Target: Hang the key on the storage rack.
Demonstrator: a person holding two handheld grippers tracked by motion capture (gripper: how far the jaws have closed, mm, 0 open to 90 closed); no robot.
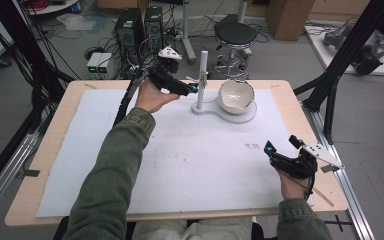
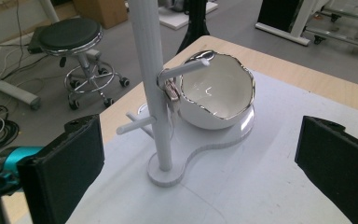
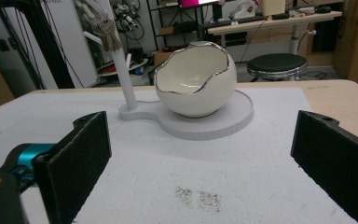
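Nearest us, the right gripper (image 1: 282, 146) rests at the near right of the white foam mat (image 1: 190, 155), jaws spread wide and empty. Farther off, the left gripper (image 1: 194, 89) hovers beside the white pegged stand (image 2: 151, 84), jaws likewise wide with nothing between them. What we take to be a small bunch of metal keys (image 2: 171, 91) hangs on a peg, touching the post. Beyond sits the white, silver-rimmed eggshell-shaped ceramic bowl (image 2: 216, 91). Risk, in our judgement: a careless withdrawal could clip the peg, shaking the keys loose or tipping the stand.
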